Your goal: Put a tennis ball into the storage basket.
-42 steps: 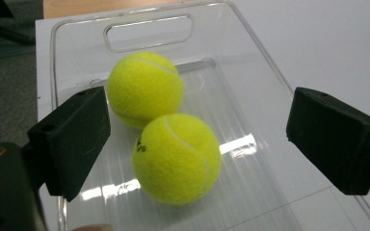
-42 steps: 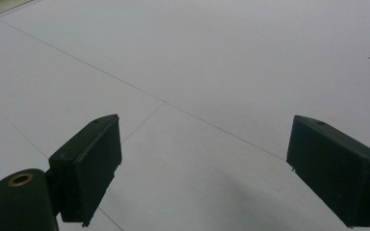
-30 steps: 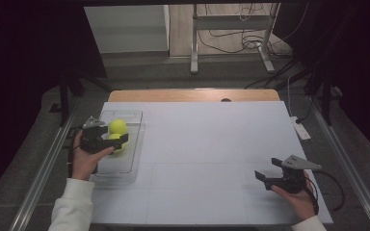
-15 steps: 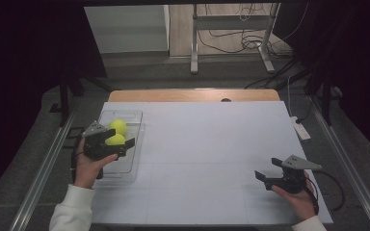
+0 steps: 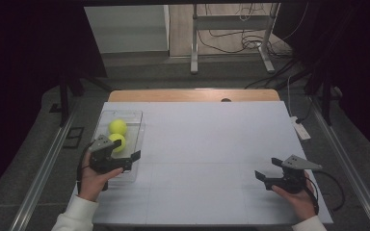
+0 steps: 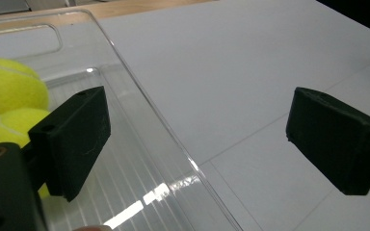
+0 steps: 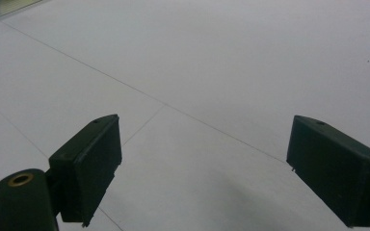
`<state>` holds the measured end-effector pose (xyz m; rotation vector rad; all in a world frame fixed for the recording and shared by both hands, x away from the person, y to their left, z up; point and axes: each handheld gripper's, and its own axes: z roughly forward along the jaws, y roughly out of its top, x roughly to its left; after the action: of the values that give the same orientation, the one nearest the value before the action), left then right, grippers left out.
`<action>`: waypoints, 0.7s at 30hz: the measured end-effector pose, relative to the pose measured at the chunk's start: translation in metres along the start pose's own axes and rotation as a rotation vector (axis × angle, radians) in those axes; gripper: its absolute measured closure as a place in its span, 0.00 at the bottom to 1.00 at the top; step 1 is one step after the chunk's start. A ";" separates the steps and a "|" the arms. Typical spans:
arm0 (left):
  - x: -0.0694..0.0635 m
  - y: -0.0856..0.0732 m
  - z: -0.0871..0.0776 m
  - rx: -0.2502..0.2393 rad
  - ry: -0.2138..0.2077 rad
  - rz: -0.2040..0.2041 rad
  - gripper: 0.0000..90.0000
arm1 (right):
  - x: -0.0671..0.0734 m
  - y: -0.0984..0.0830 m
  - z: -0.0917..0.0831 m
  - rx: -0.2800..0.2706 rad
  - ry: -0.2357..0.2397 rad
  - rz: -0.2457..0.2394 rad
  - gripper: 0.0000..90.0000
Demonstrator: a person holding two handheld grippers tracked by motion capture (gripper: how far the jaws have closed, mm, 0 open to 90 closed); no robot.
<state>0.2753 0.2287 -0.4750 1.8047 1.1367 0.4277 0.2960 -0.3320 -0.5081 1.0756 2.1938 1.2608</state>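
Note:
Two yellow-green tennis balls lie in a clear plastic tray (image 5: 140, 129) at the table's left: one ball (image 5: 117, 126) farther back, the other (image 5: 118, 142) just in front of it. My left gripper (image 5: 127, 161) hovers over the tray's near right corner, in front of the balls. It is open, and its jaws have just been closing a little with nothing between them. In the left gripper view the balls (image 6: 8, 85) (image 6: 10, 127) sit left of my left gripper (image 6: 197, 139), and the tray rim (image 6: 142, 94) runs between the jaws. My right gripper (image 5: 266, 168) (image 7: 207, 163) stands open and empty over bare table at the near right.
A white sheet (image 5: 212, 139) covers the table, with a wooden strip (image 5: 192, 95) showing at the far edge. A white power strip (image 5: 301, 130) lies by the right edge. Metal stand legs and cables (image 5: 231, 36) are on the floor beyond.
My left gripper has drawn back toward the person, off the balls and over the tray's near end, so both balls now show. The right gripper has kept still.

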 end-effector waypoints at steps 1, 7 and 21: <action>-0.001 -0.002 0.000 0.000 -0.003 -0.002 0.11 | 0.000 0.000 0.000 0.000 0.000 0.001 0.14; -0.008 -0.013 0.000 0.000 -0.014 0.010 0.11 | 0.000 0.000 0.000 -0.002 -0.001 0.001 0.14; -0.018 -0.024 0.007 0.007 -0.022 0.053 0.11 | 0.000 0.001 -0.002 -0.014 0.003 0.002 0.14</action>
<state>0.2580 0.2137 -0.4959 1.8444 1.0782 0.4351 0.2953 -0.3325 -0.5065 1.0710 2.1832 1.2773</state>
